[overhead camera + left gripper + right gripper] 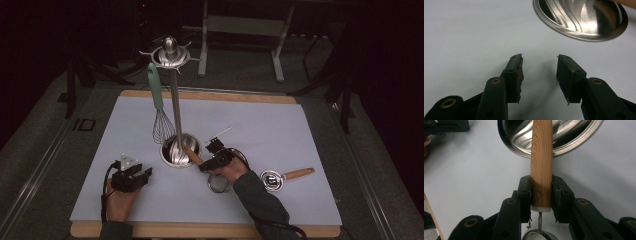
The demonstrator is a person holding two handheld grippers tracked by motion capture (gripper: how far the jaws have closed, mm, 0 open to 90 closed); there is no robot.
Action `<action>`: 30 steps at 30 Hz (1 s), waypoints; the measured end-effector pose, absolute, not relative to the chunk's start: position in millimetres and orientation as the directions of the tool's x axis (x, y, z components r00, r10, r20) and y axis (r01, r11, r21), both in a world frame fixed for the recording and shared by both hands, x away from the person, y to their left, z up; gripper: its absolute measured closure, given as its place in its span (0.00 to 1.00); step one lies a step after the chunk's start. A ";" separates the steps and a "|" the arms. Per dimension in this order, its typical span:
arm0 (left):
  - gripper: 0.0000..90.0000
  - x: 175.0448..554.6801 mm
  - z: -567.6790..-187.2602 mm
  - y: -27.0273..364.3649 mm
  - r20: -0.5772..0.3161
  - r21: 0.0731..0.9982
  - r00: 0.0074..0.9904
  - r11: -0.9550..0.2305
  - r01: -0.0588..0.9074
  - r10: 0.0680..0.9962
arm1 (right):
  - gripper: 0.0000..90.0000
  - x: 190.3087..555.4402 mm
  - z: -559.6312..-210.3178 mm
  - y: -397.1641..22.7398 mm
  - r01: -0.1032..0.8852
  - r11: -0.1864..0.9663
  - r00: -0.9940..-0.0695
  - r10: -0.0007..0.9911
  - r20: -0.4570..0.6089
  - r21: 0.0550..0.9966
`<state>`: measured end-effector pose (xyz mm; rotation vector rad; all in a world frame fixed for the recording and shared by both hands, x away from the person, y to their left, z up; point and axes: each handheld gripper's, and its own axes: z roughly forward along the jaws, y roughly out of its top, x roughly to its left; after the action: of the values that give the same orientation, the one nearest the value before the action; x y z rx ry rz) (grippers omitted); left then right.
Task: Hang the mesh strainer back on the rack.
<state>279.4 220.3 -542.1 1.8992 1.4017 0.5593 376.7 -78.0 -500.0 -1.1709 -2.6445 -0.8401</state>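
A steel utensil stand [171, 55] rises from its round base [172, 154] near the middle of the white mat. A whisk with a teal handle [159, 107] hangs from the stand's top ring. My right gripper [541, 185] is shut on the wooden handle [541, 157] of a small mesh strainer [218, 184]. The handle's far end lies over the base's rim [519, 140]. In the high view the right gripper [204, 163] sits just right of the base. My left gripper [539, 62] rests open on the mat, nothing between its pads, and lies left of the base [142, 171].
A second small utensil with a wooden handle [285, 176] lies on the mat to the right of my right hand. The white mat [260, 125] covers a wooden board. Dark table legs and frames stand beyond the far edge.
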 end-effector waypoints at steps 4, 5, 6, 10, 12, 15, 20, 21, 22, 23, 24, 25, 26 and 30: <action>0.62 279.3 -542.1 220.2 -0.061 0.748 0.321 -0.170 0.642 0.945 | 0.79 376.7 -496.2 -81.9 0.706 0.543 -0.699 0.639 0.322 0.454; 0.62 279.2 -542.0 220.1 -0.061 0.747 0.322 -0.170 0.642 0.945 | 0.79 376.6 -495.3 -82.2 0.705 0.543 -0.700 0.639 0.320 0.457; 0.62 279.2 -542.0 220.0 -0.061 0.747 0.322 -0.171 0.642 0.945 | 0.79 376.4 -493.9 -82.8 0.701 0.541 -0.702 0.636 0.320 0.464; 0.62 279.2 -542.1 219.9 -0.061 0.749 0.320 -0.169 0.641 0.945 | 0.79 375.2 -487.6 -83.9 0.688 0.540 -0.713 0.626 0.314 0.485; 0.62 279.2 -542.0 220.0 -0.060 0.748 0.320 -0.170 0.641 0.945 | 0.79 373.9 -482.8 -83.9 0.682 0.538 -0.718 0.623 0.312 0.495; 0.62 279.2 -542.1 220.1 -0.061 0.748 0.320 -0.169 0.641 0.945 | 0.79 372.9 -479.0 -83.7 0.674 0.541 -0.724 0.618 0.307 0.503; 0.62 279.1 -542.1 220.1 -0.062 0.749 0.321 -0.169 0.641 0.945 | 0.79 368.8 -468.7 -83.0 0.640 0.548 -0.753 0.588 0.297 0.539; 0.62 279.1 -542.1 220.1 -0.062 0.749 0.321 -0.169 0.641 0.945 | 0.79 368.4 -467.5 -83.1 0.634 0.549 -0.757 0.583 0.294 0.544; 0.62 278.9 -542.0 220.2 -0.062 0.750 0.321 -0.168 0.640 0.945 | 0.79 368.0 -466.5 -83.3 0.630 0.550 -0.761 0.580 0.292 0.548; 0.62 278.9 -542.0 220.2 -0.062 0.750 0.321 -0.168 0.640 0.945 | 0.79 368.0 -466.5 -83.3 0.630 0.550 -0.761 0.580 0.292 0.548; 0.62 278.4 -541.8 220.4 -0.061 0.753 0.322 -0.168 0.636 0.945 | 0.79 367.1 -464.8 -83.6 0.624 0.551 -0.765 0.575 0.290 0.554; 0.62 277.9 -541.5 220.5 -0.060 0.756 0.325 -0.169 0.633 0.944 | 0.79 366.5 -463.9 -83.8 0.625 0.550 -0.765 0.575 0.291 0.554; 0.62 277.5 -541.3 220.6 -0.060 0.760 0.326 -0.169 0.628 0.944 | 0.79 366.2 -463.1 -84.1 0.622 0.551 -0.767 0.573 0.289 0.557; 0.63 276.1 -540.0 222.1 -0.051 0.778 0.328 -0.168 0.605 0.943 | 0.79 365.1 -460.1 -85.5 0.615 0.547 -0.771 0.569 0.287 0.567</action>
<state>276.1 222.1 -540.0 1.8729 1.3664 0.5946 365.1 -85.5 -460.1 -1.0360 -2.7022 -1.0330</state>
